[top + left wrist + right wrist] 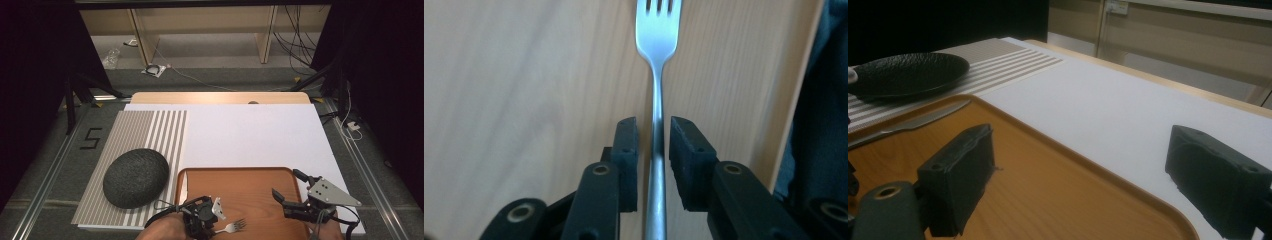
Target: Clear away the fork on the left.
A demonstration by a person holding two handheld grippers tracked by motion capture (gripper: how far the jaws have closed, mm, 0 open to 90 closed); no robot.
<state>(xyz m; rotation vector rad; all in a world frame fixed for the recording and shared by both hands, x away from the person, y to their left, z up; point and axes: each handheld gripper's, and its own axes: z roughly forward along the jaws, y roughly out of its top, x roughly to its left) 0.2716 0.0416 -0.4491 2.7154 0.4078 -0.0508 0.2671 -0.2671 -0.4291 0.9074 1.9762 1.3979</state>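
Straddling the fork point(657, 75) handle without pressing, left claw point(653, 131); right claw point(1083, 175) wide, empty, over tray point(1048, 165).

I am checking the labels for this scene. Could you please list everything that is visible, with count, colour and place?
fork: one, silver, on the tray, handle between the left tool's jaws
knife: one, silver, at the tray's left edge
tray: one, brown wood, near middle of the table
plate: one, black, on the striped mat
striped mat: one, grey and white, left side
white sheet: one, covering the table
left tool: one, black, jaws slightly apart around the fork handle
right tool: one, black, open over the tray's right edge
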